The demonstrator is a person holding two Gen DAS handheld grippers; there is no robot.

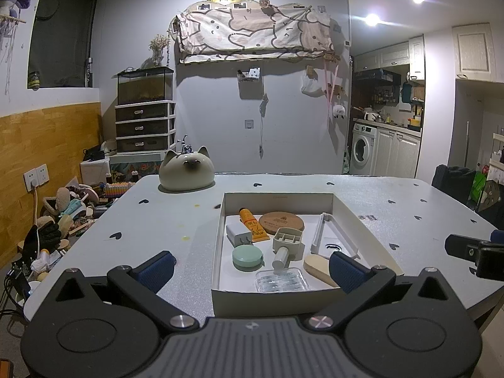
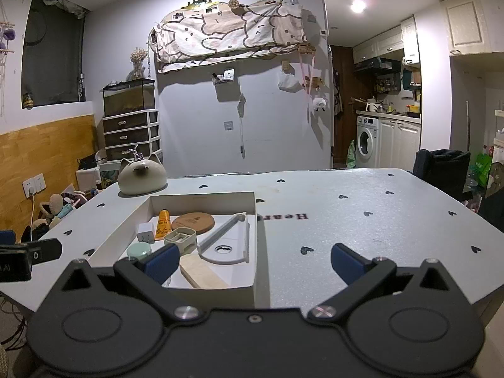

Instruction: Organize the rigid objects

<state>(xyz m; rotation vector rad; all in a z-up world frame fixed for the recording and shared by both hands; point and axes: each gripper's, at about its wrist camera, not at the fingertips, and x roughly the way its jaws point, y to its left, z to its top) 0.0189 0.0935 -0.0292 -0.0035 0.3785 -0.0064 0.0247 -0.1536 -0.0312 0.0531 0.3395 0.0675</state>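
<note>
Currently both spread, empty: left gripper [image 1: 250, 266] hovers over white box [image 1: 217, 239] holding orange tube [image 1: 252, 224], cork coaster [image 1: 281, 222], mint round case [image 1: 247, 258]; right gripper [image 2: 253, 260] straddles its right wall.

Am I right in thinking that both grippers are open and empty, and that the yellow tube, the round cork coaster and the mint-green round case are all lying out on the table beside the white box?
Not quite: the yellow tube, cork coaster and mint-green round case lie inside the white box, not beside it on the table, as the left wrist view shows. The rest holds: the left gripper and right gripper are both open and empty.
</note>
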